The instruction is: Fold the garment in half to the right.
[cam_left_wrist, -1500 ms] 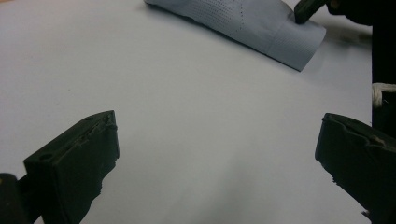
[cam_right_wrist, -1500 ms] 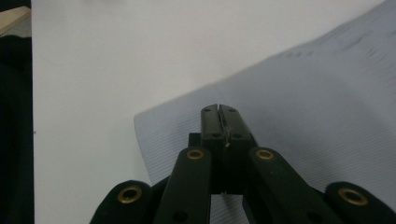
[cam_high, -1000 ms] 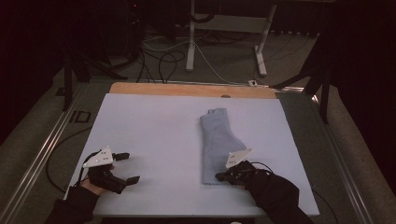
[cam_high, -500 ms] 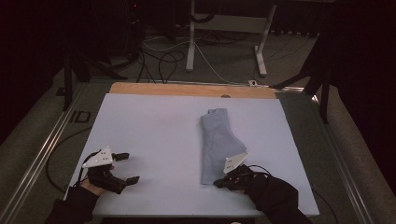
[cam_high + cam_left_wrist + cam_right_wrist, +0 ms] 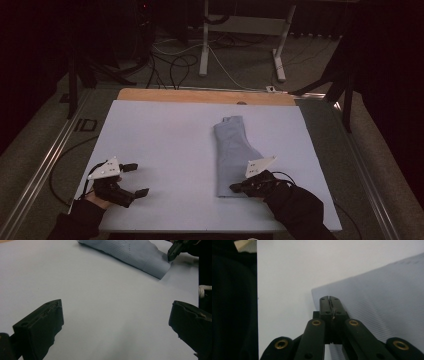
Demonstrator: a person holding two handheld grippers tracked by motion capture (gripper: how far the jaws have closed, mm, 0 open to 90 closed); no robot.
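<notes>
A pale blue-grey folded cloth [image 5: 232, 150] lies lengthwise on the right half of the white table sheet [image 5: 160, 135]. My right gripper [image 5: 234, 188] sits at the cloth's near left corner with its jaws pressed together. In the right gripper view the shut tips [image 5: 329, 298] lie over the cloth [image 5: 382, 290] just inside that corner; no fabric shows between them. My left gripper [image 5: 137, 179] is wide open near the table's front left, apart from the cloth. Its own view has bare sheet between the jaws [image 5: 117, 322], with the cloth [image 5: 130, 252] and the right gripper [image 5: 172, 253] farther off.
A wooden strip [image 5: 200, 95] borders the table's far edge. Beyond it, cables [image 5: 175, 60] and a white stand's legs [image 5: 204, 45] sit on the dark floor. Metal rails [image 5: 45, 165] run along the table's left side. Dark sleeves come in at the front edge.
My right gripper has slid a little toward the near left, down to the cloth's near corner. The cloth and the left gripper have stayed put.
</notes>
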